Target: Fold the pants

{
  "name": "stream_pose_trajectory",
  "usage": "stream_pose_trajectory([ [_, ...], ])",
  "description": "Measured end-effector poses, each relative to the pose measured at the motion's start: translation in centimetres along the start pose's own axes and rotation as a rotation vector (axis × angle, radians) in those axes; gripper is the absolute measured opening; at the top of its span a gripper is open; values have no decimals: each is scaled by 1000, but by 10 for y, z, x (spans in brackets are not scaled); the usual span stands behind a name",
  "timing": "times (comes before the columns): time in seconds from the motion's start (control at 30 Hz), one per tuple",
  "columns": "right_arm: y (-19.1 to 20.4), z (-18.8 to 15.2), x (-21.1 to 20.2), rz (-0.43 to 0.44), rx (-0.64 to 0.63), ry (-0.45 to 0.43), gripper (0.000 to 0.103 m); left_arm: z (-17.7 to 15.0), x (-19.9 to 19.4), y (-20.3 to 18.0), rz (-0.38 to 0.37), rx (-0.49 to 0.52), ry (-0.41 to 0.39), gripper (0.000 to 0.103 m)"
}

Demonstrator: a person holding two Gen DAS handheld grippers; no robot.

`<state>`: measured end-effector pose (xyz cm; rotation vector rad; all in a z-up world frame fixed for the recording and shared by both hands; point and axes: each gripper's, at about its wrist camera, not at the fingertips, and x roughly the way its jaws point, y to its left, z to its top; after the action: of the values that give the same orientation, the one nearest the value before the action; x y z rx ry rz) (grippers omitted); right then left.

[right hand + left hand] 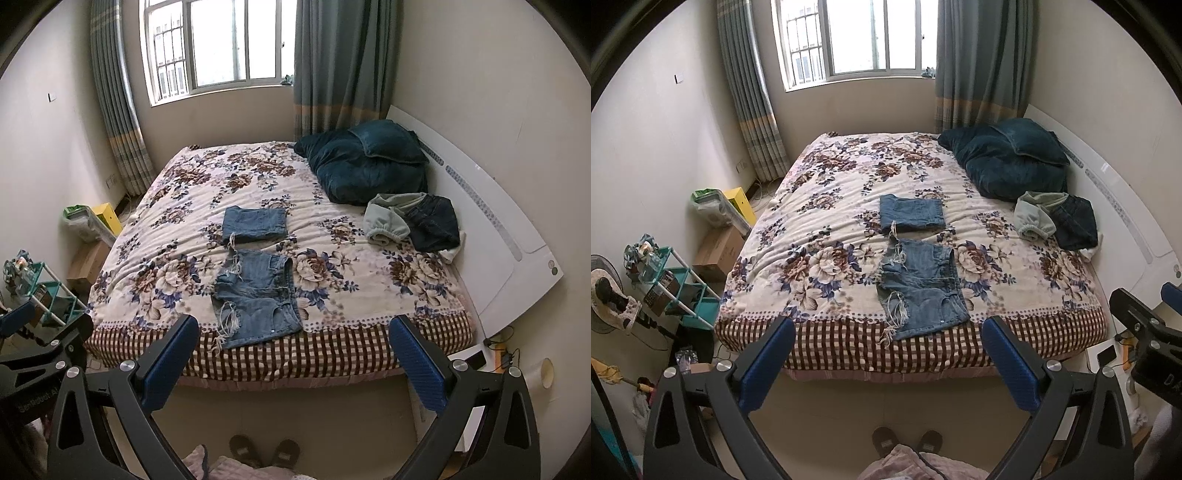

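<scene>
A pair of frayed light-blue denim shorts [919,288] lies spread flat near the front edge of the floral bed [827,236]; it also shows in the right wrist view [255,295]. Behind it lies a folded denim piece [911,213], also seen in the right wrist view [255,224]. My left gripper [888,354] is open and empty, held off the bed's front edge. My right gripper [293,354] is open and empty, also in front of the bed.
A pile of dark jeans and a pale green garment [1056,219] lies at the bed's right side by the white headboard [1126,206]. Dark teal pillows [1008,162] sit at the back right. A teal rack [676,284], boxes and bags stand left of the bed. Slippered feet [907,441] are on the floor.
</scene>
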<state>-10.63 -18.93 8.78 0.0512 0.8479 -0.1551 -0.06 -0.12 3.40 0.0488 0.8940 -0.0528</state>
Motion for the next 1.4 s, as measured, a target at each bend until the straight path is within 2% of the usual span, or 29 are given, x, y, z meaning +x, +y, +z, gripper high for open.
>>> stream_pose_trajectory([
  [0.77, -4, 10, 2, -3, 9, -5, 103, 4, 0, -7, 0, 6, -6, 103],
  [1.0, -6, 15, 4, -7, 11, -9, 103, 17, 1, -19, 1, 17, -12, 103],
  [1.4, -6, 13, 4, -6, 11, -11, 103, 20, -1, -19, 1, 15, -15, 103],
])
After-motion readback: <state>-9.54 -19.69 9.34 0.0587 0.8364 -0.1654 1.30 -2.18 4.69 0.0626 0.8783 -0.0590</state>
